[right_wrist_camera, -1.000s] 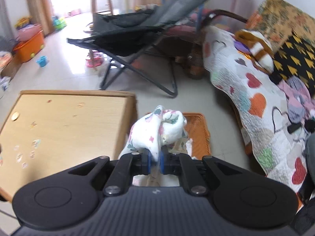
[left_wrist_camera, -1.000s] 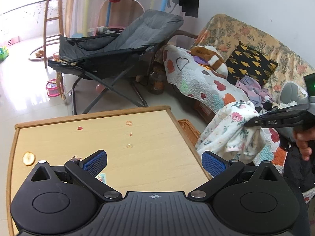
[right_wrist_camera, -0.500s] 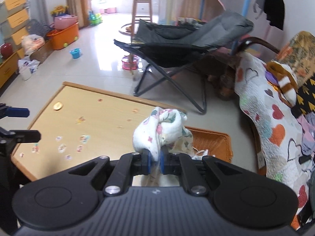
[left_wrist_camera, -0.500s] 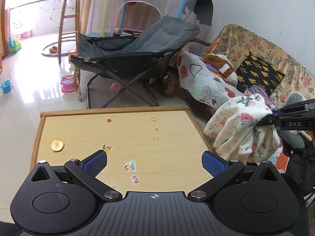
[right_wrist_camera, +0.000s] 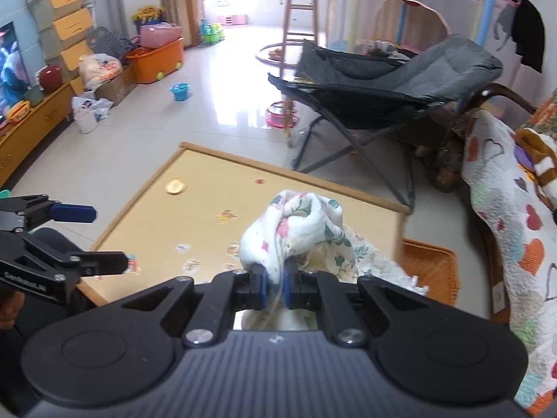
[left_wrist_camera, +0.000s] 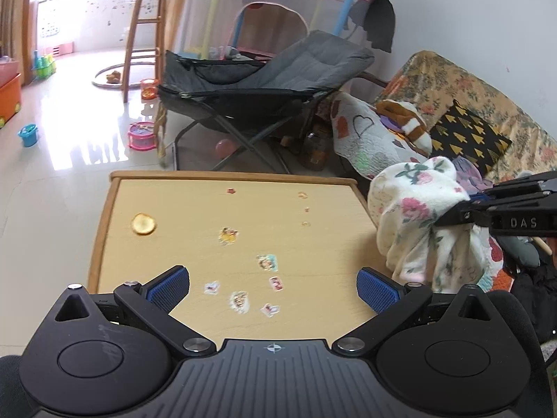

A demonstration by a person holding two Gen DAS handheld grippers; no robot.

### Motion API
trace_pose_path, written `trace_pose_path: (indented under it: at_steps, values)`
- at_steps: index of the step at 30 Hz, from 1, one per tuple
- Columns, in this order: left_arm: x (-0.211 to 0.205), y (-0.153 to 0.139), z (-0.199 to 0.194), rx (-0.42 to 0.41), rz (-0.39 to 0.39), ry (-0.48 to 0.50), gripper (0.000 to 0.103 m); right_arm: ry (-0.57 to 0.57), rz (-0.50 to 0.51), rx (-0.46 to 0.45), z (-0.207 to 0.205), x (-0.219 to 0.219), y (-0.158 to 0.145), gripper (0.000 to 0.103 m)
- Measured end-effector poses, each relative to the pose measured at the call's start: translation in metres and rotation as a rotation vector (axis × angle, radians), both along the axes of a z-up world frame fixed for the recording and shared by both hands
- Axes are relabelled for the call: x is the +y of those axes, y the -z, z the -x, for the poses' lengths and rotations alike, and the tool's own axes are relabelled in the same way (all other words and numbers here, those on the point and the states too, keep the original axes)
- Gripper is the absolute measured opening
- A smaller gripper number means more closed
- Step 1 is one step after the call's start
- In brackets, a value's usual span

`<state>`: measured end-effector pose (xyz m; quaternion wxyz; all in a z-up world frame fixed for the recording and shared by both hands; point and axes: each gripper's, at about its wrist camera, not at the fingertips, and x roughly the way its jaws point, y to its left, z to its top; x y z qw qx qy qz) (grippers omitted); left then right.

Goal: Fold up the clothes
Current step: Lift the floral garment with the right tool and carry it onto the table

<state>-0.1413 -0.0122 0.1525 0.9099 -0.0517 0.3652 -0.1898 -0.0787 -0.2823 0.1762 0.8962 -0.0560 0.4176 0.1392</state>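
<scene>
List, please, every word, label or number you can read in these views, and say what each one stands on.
"DAS": raised letters on the side of the right gripper, in the left wrist view.
Embossed lettering on the left gripper, in the right wrist view: too small to read.
Stickers on the wooden table: pictures, any text blurred.

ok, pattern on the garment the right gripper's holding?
White with pink and green florals on the garment; clearest in the left wrist view.
</scene>
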Motion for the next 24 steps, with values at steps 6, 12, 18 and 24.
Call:
trace_pose_path:
  at_steps: [6,12,18,24]
  values:
    - [0.031,0.008,0.008,0.027,0.027,-0.053,0.103,-0.048,-0.023,0.018,-0.005,0.038,0.005,0.009]
    - [0.057,0.013,0.009,0.040,0.058,-0.097,0.103,-0.091,-0.047,0.013,-0.008,0.069,0.002,0.009]
    - [0.072,0.010,0.010,0.023,0.057,-0.102,0.103,-0.130,-0.062,-0.014,-0.013,0.091,-0.012,0.009]
    - [0.079,0.004,0.012,0.006,0.069,-0.116,0.103,-0.154,-0.115,-0.064,-0.014,0.097,-0.037,0.009]
